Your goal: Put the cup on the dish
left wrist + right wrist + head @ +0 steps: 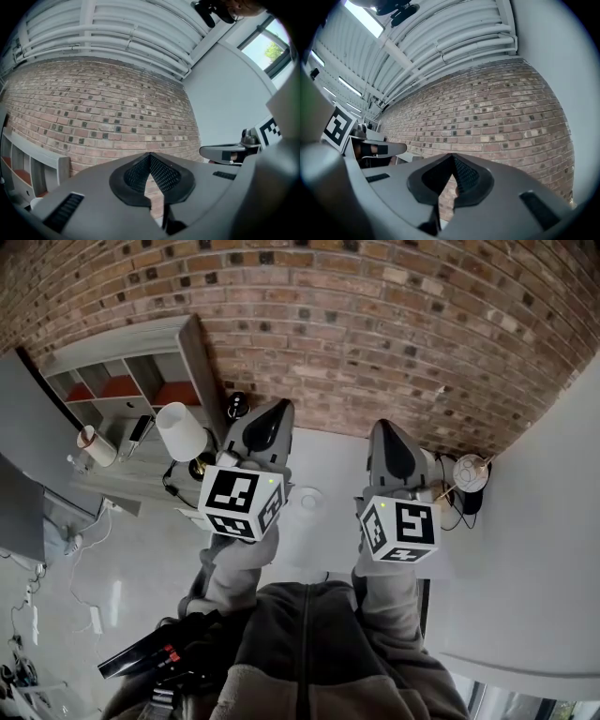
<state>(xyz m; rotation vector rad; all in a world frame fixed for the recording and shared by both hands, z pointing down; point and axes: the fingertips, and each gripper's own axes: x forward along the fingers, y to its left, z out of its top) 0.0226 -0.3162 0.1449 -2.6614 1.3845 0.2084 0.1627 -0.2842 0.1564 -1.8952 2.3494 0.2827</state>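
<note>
On the white table, between my two hands, lies a pale round white piece of crockery; cup and dish cannot be told apart in it. My left gripper is held high over the table's left part, jaws shut and empty. My right gripper is level with it on the right, also shut and empty. In the left gripper view the shut jaws point at the brick wall, slightly upward. The right gripper view shows the same, with its jaws closed. Neither gripper view shows the crockery.
A brick wall runs behind the table. A grey shelf unit and a white lamp stand at the left. A round clock-like object sits at the table's right end. A black tool lies on the floor at lower left.
</note>
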